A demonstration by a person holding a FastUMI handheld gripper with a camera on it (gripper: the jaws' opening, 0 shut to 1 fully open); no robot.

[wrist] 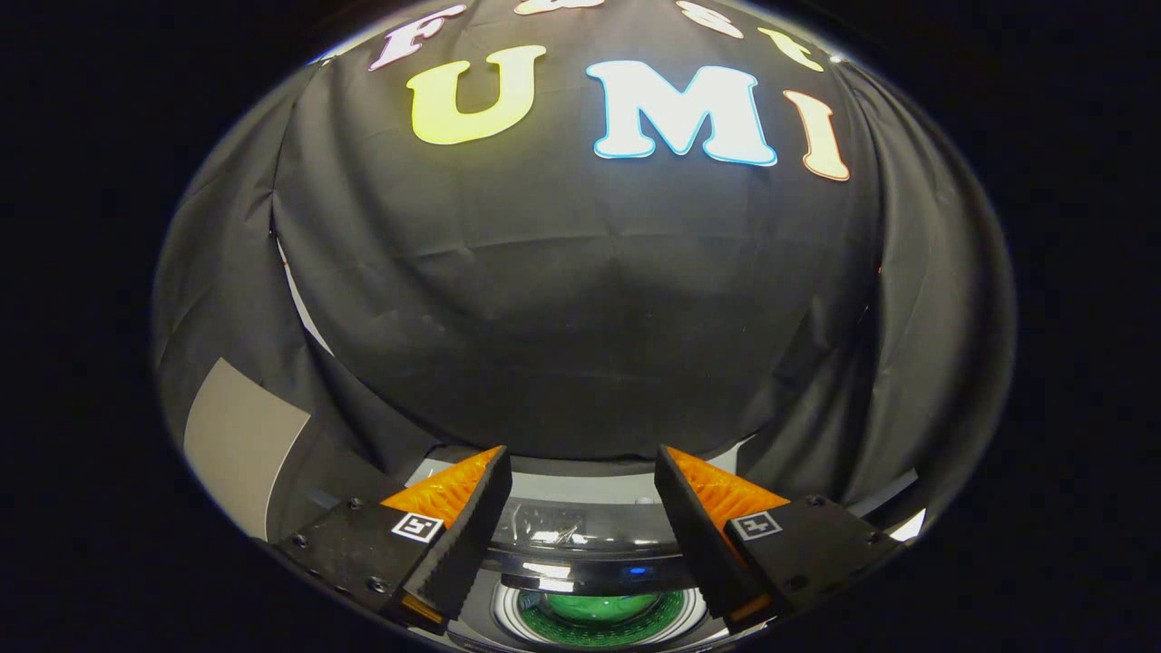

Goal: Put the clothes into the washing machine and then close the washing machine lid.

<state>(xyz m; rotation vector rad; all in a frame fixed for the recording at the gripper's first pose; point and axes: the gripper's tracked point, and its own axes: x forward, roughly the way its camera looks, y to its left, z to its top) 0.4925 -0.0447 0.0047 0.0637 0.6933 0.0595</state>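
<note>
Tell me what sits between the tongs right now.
Nothing is gripped: the open tongs frame the washer's glossy top, with a green drum opening below, in the gripper view.

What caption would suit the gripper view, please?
Open gripper poised empty above the washing machine, something green in its drum.

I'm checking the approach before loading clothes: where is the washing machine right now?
In the gripper view, the washing machine sits low, directly beneath and between the open fingers of the hand-held gripper, in front of the black cloth wall.
</note>
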